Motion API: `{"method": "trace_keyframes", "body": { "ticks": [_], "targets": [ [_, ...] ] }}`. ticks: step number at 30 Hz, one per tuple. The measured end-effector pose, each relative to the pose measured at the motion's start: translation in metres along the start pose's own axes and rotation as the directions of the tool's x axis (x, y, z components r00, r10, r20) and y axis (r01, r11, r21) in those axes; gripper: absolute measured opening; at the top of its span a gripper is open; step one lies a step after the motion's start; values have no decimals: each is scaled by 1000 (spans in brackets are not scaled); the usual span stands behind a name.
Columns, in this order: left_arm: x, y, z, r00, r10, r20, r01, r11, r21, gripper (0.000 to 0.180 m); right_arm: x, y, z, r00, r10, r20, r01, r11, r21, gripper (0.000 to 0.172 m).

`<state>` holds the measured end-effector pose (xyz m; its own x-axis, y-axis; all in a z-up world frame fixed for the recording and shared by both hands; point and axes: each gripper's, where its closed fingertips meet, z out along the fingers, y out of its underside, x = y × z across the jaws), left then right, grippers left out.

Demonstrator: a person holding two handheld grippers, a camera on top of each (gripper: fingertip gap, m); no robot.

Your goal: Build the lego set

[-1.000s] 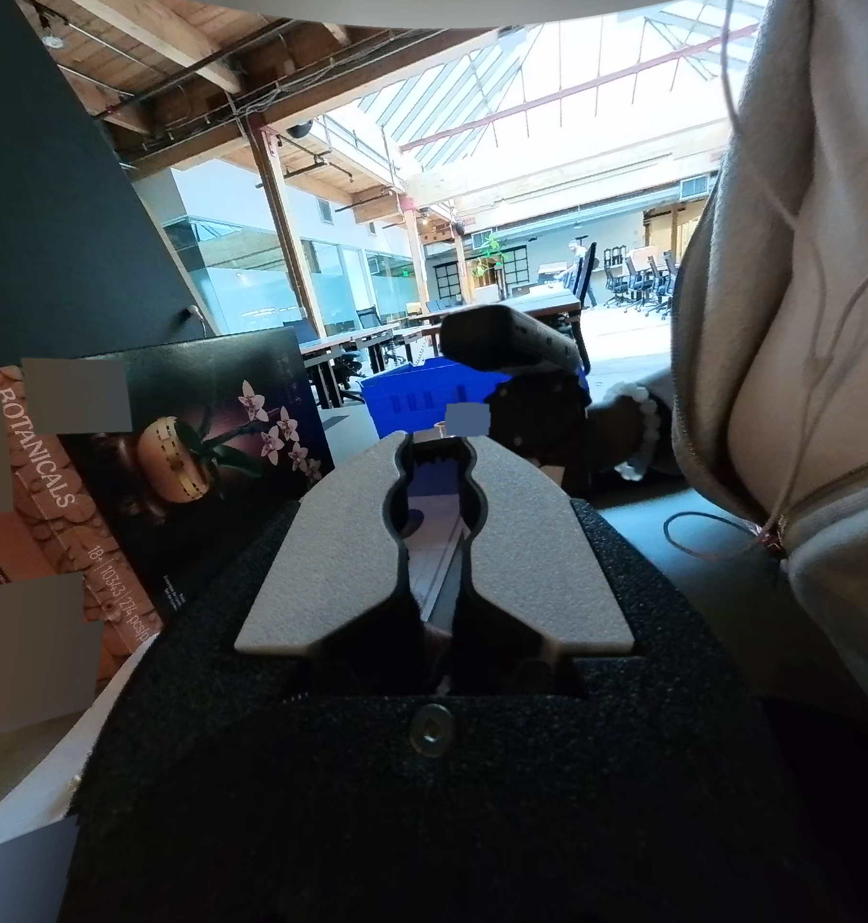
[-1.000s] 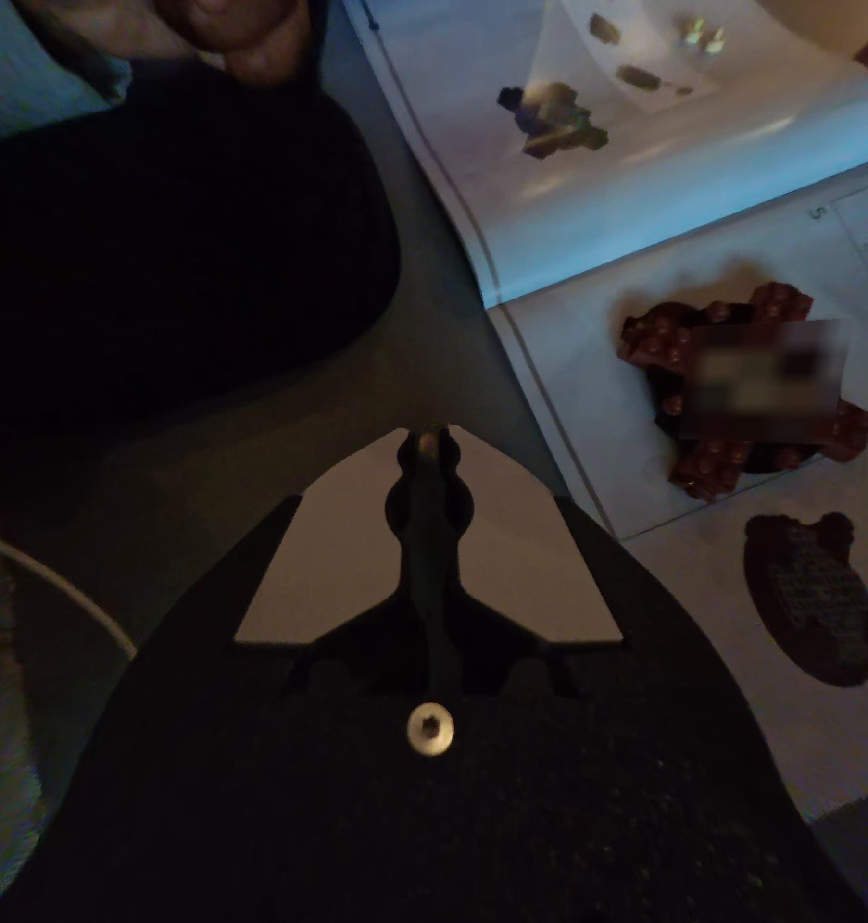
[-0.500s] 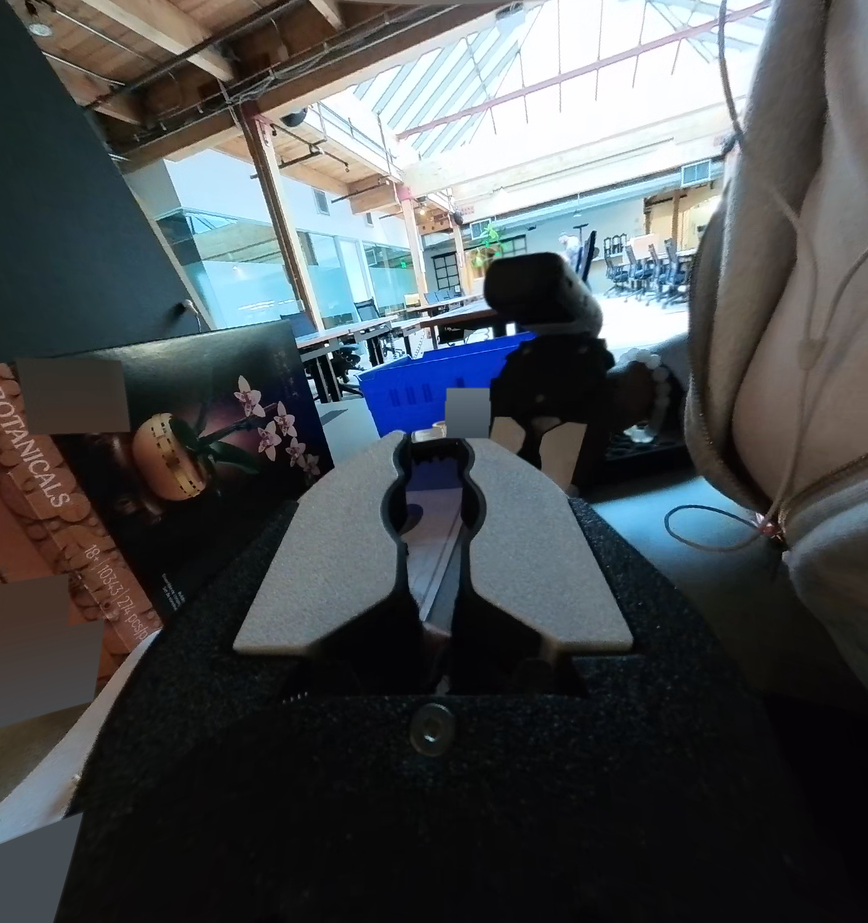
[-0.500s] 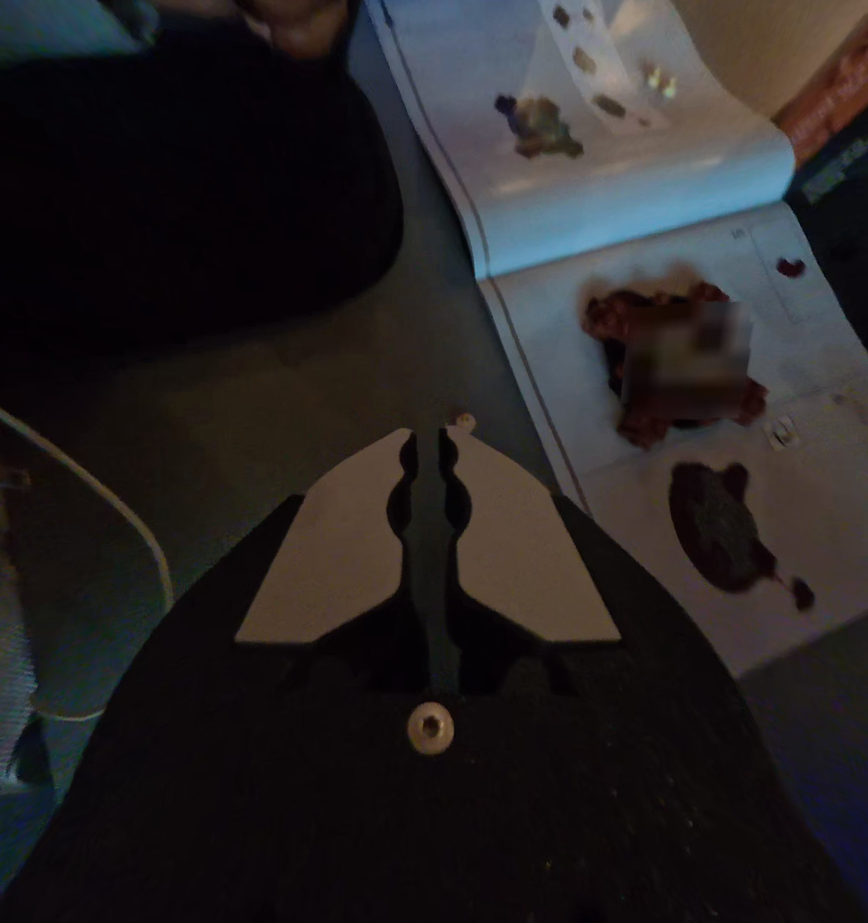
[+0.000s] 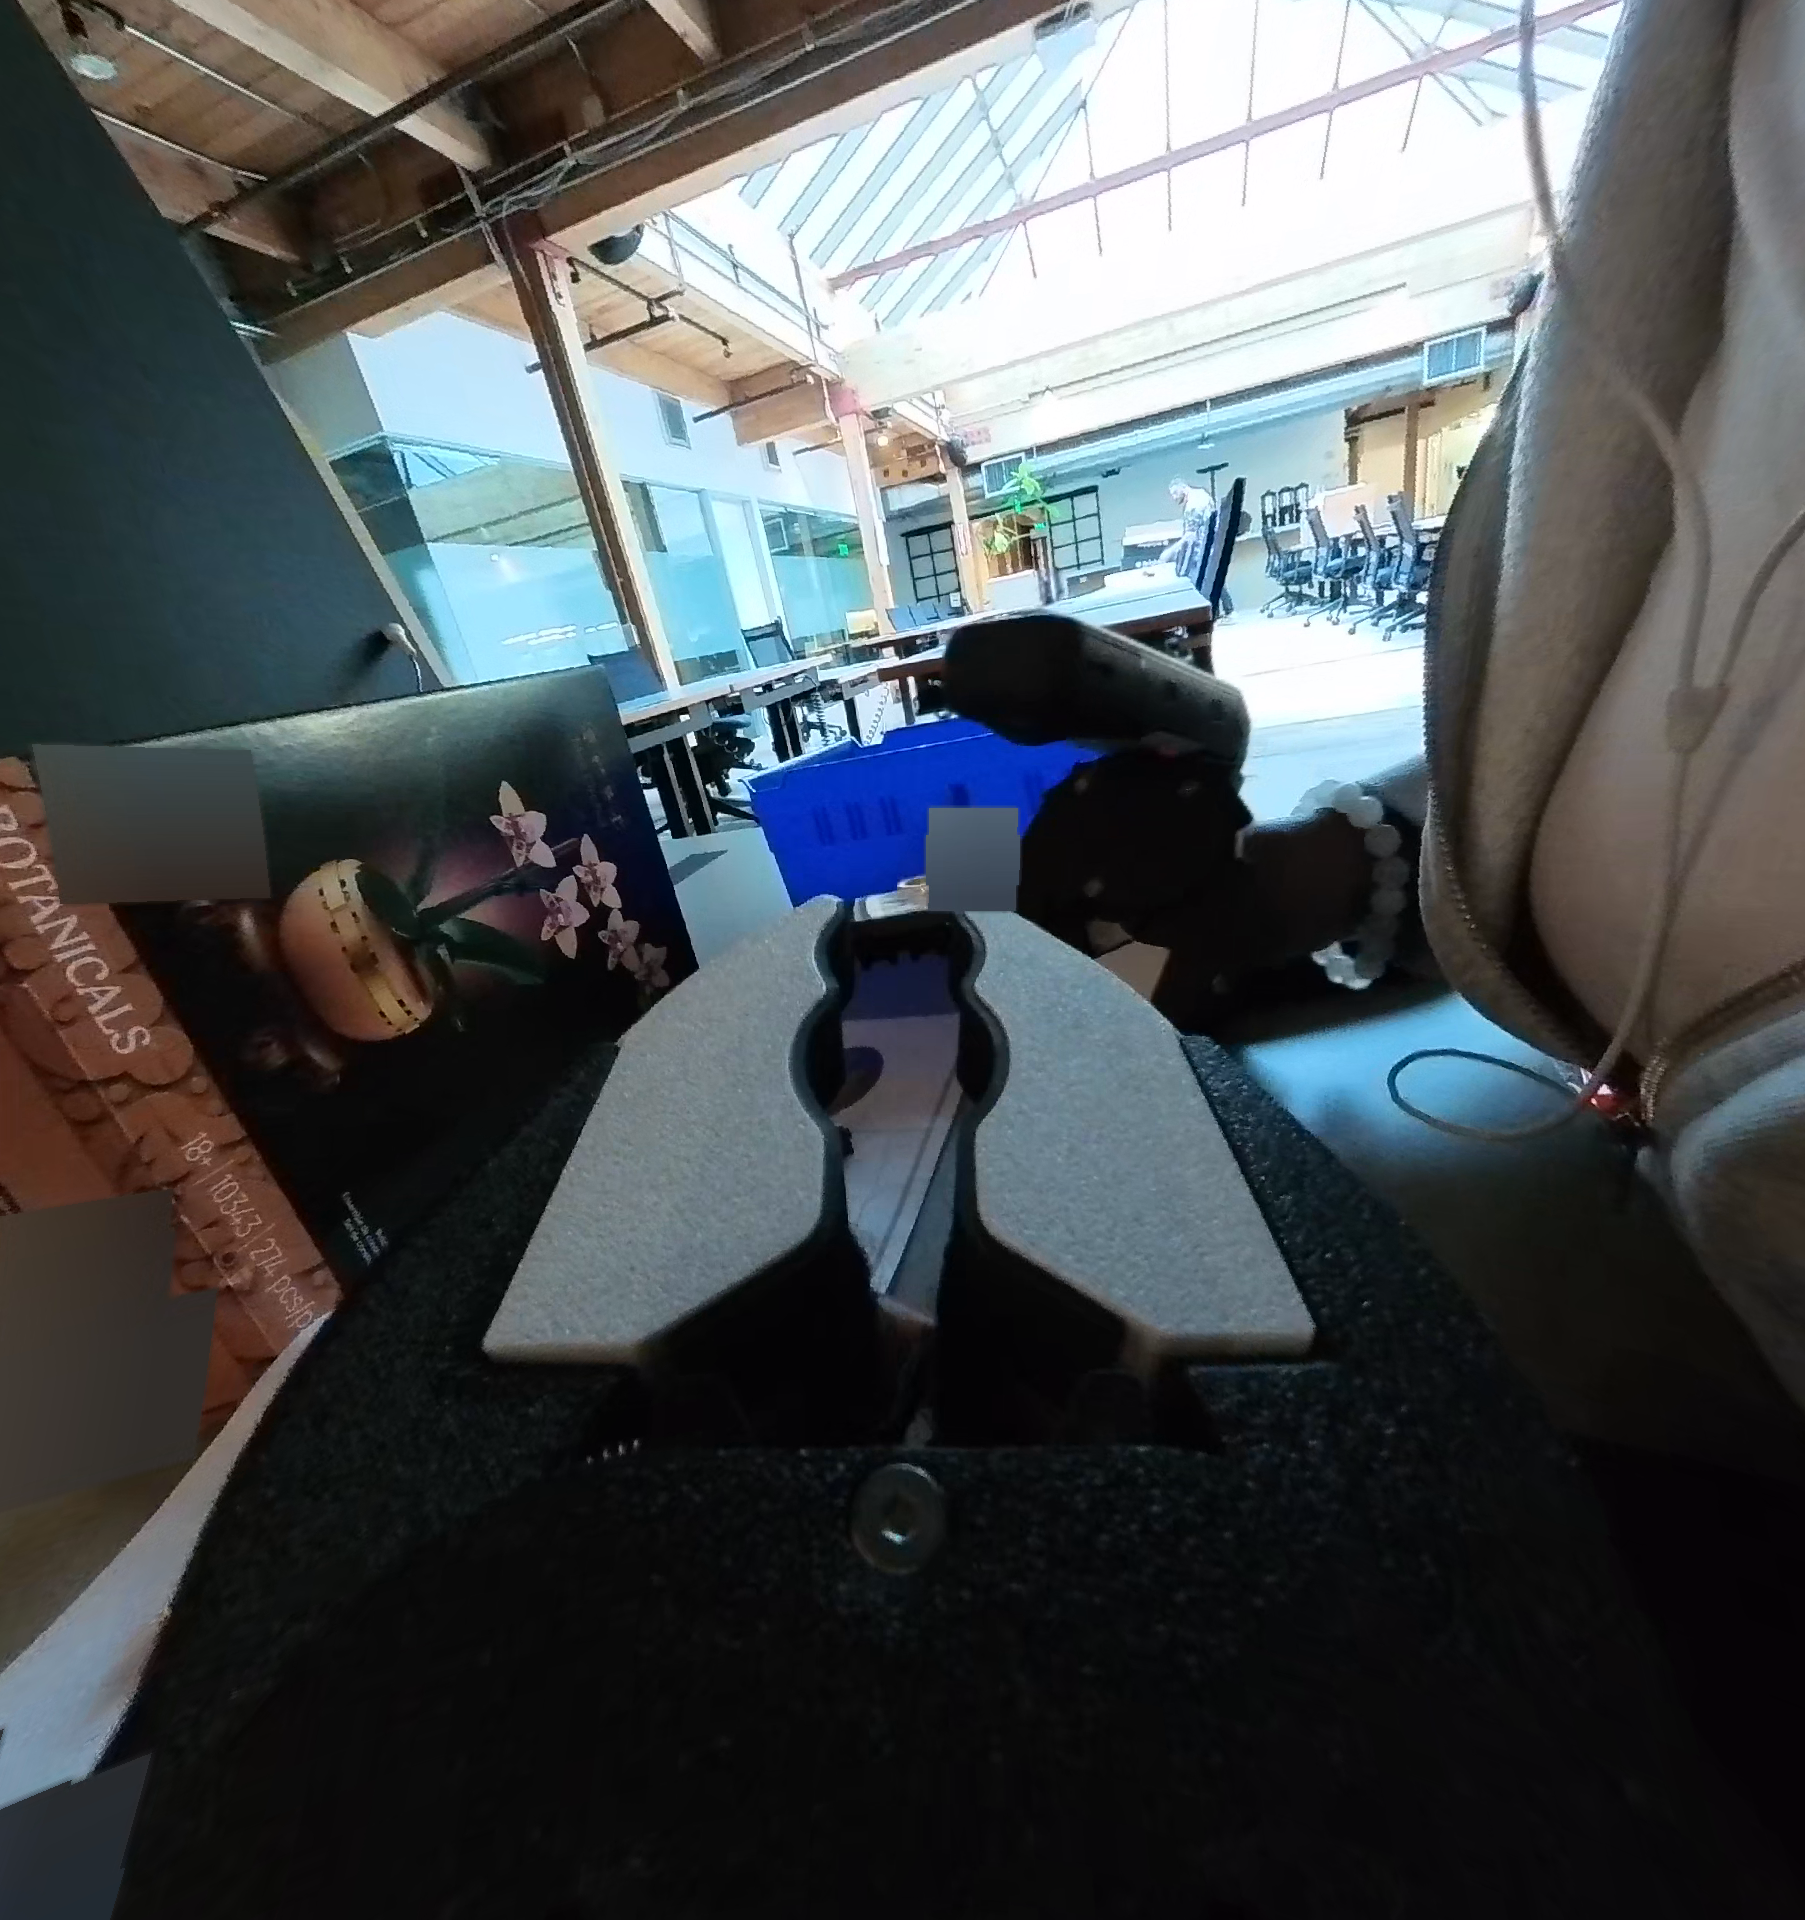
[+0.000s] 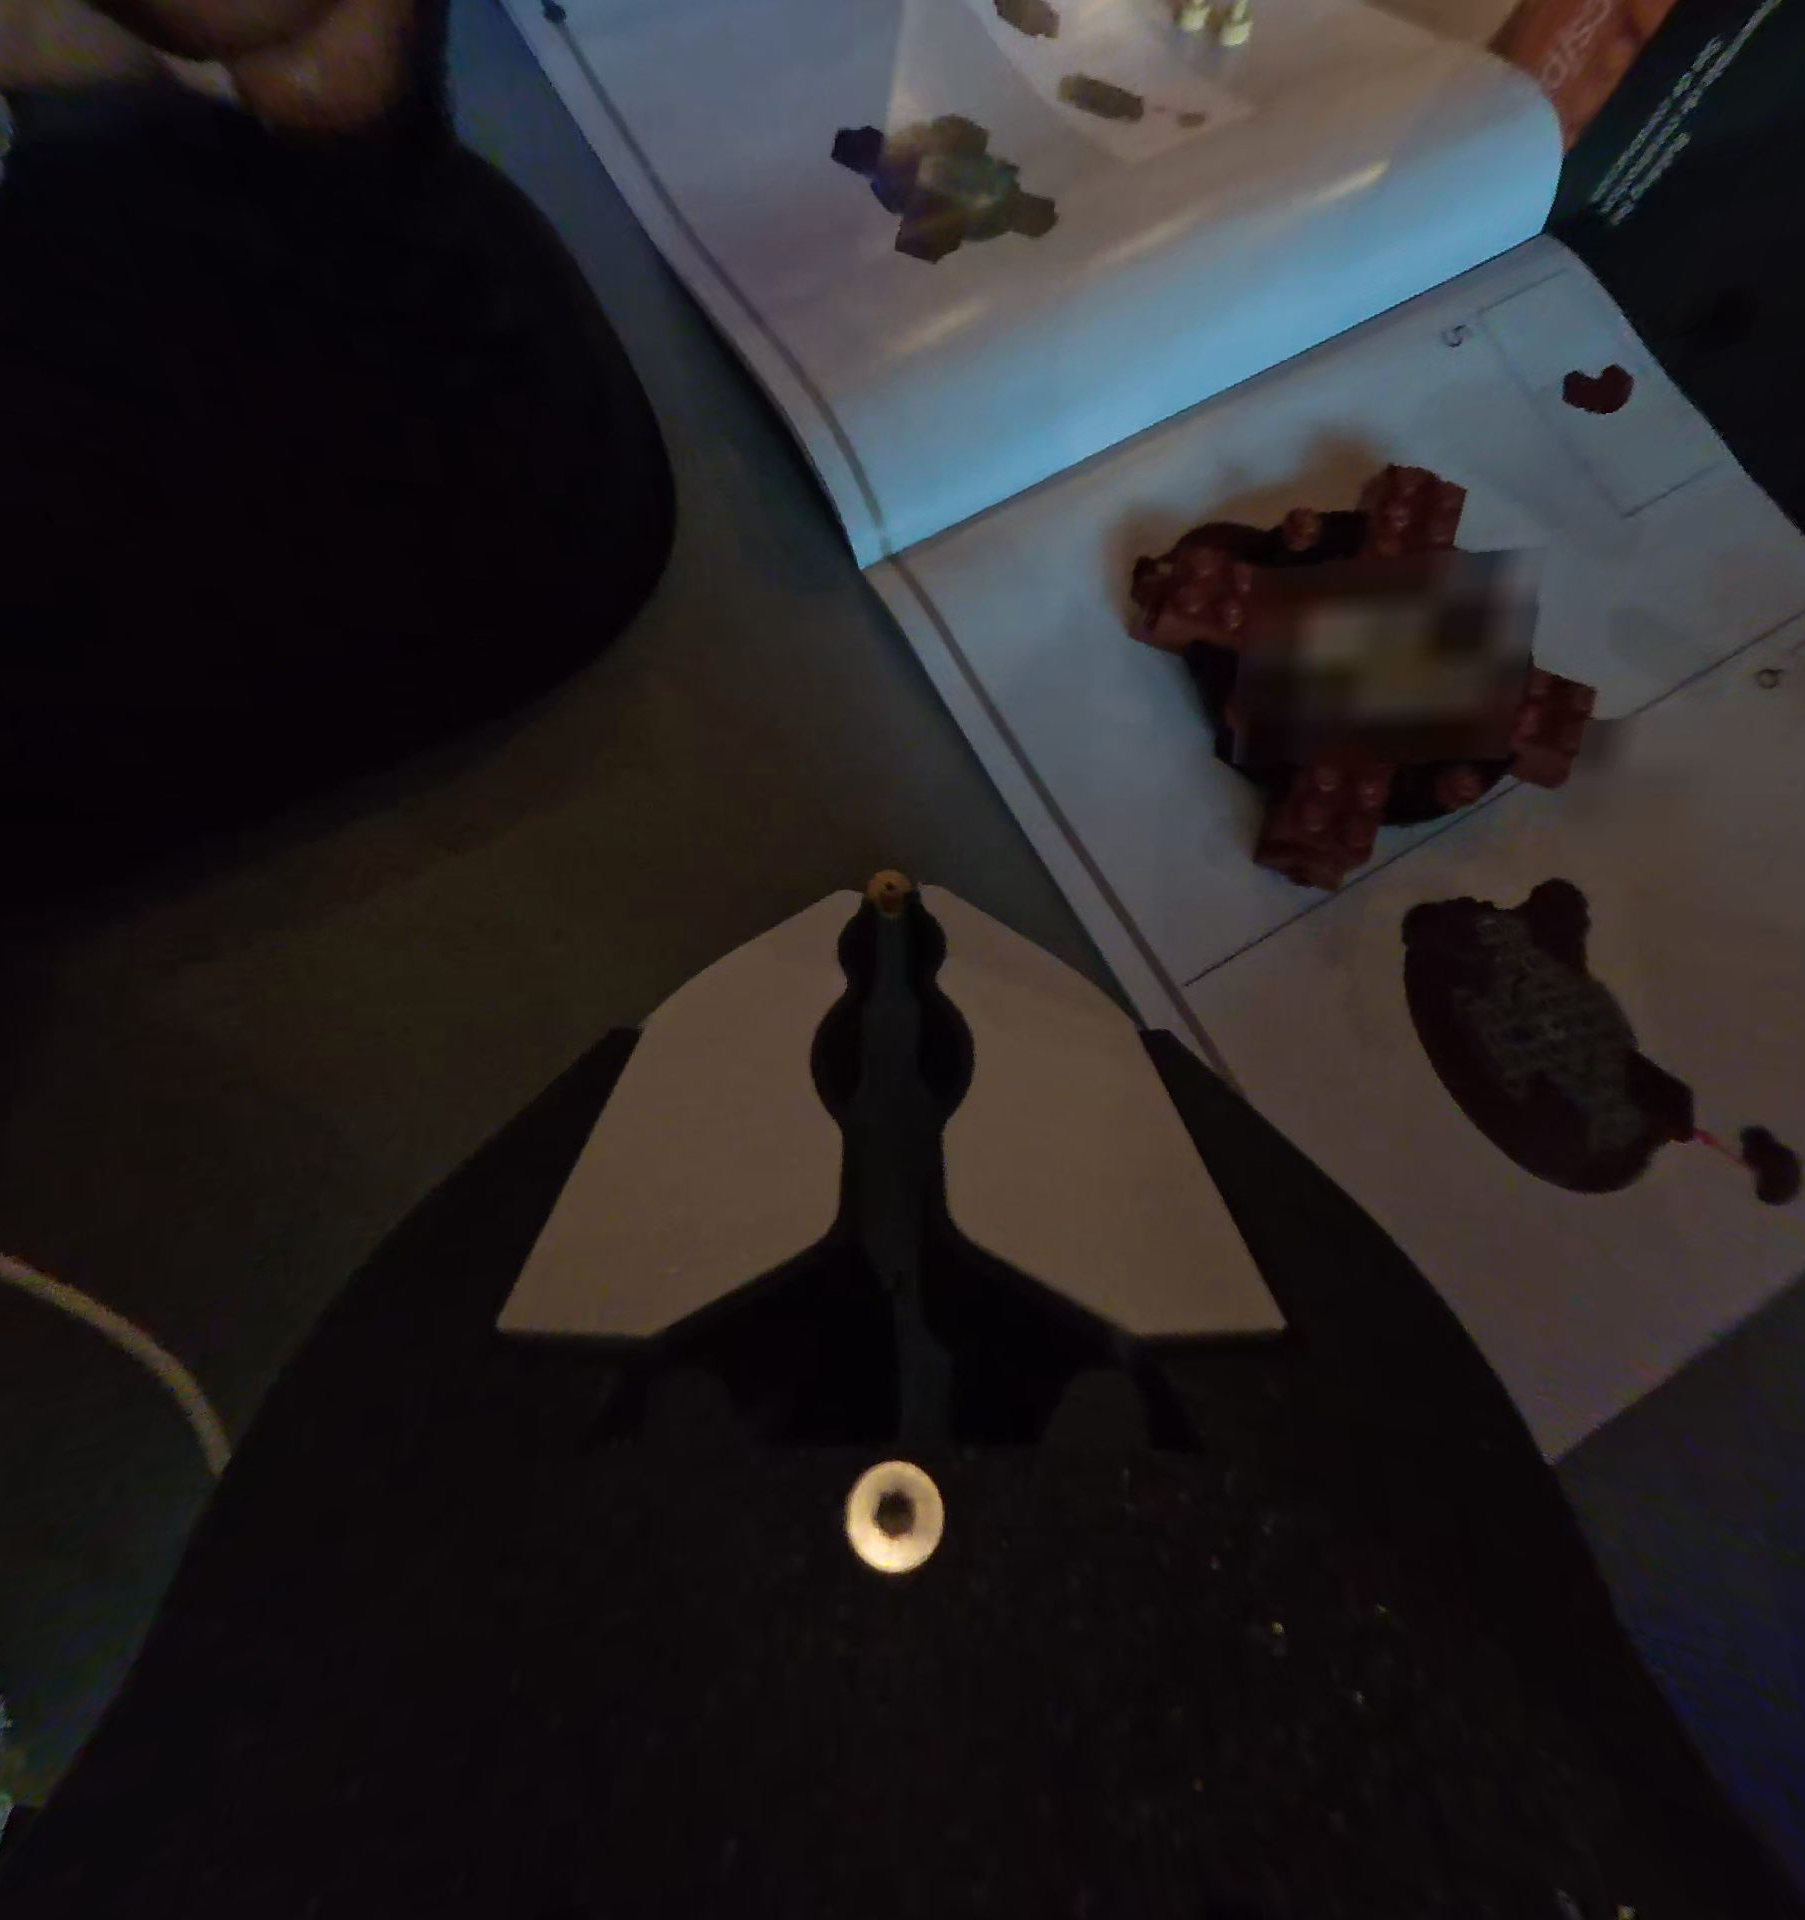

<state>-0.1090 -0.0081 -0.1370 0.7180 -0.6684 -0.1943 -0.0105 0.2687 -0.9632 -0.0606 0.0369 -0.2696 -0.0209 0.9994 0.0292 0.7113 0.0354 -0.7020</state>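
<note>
In the left wrist view my left gripper point(image 5: 903, 925) lies low over an open white booklet point(image 5: 898, 1164). Its fingertips are shut on a small dark studded piece point(image 5: 903, 943). My right gripper point(image 6: 890, 906) points down at the dark table point(image 6: 617, 831) and is shut on a tiny round tan piece point(image 6: 890, 888) at its very tips. Its black body also shows in the left wrist view point(image 5: 1126, 831), ahead and to the right. A reddish-brown brick assembly point(image 6: 1319, 816) rests on the booklet's page point(image 6: 1033, 364), to the right of my right gripper.
A dark box with a printed orchid point(image 5: 410, 935) stands left of my left gripper. A blue bin point(image 5: 877, 821) is behind. A person in a grey jacket point(image 5: 1656, 727) sits close on the right. A large black shape point(image 6: 254, 468) and a white cord point(image 6: 98, 1330) lie left. Across from one pair of fingers to the other is roughly 15 cm.
Half a second ago the right fingers stood slightly apart with the tan piece just off one tip; now they have closed on it. The left gripper has not moved.
</note>
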Motion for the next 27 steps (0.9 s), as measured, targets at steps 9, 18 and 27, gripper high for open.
{"method": "trace_keyframes", "body": {
  "ticks": [9, 18, 27],
  "targets": [
    [1, 0, 1, 1000, 4, -2, -4, 1000, -5, 16, 13, -3, -28, 951, -303, -68, 296, 950, -101, 2],
    [-2, -2, -1, 1000, -5, 10, 5, 1000, 13, 16, 9, -21, 4, 951, -299, -78, 299, 954, -10, 4],
    [-2, -2, -1, 1000, -9, 8, 9, 1000, 12, 16, 14, -15, 10, 961, -265, -84, 264, 964, -17, 4]
  ]
}}
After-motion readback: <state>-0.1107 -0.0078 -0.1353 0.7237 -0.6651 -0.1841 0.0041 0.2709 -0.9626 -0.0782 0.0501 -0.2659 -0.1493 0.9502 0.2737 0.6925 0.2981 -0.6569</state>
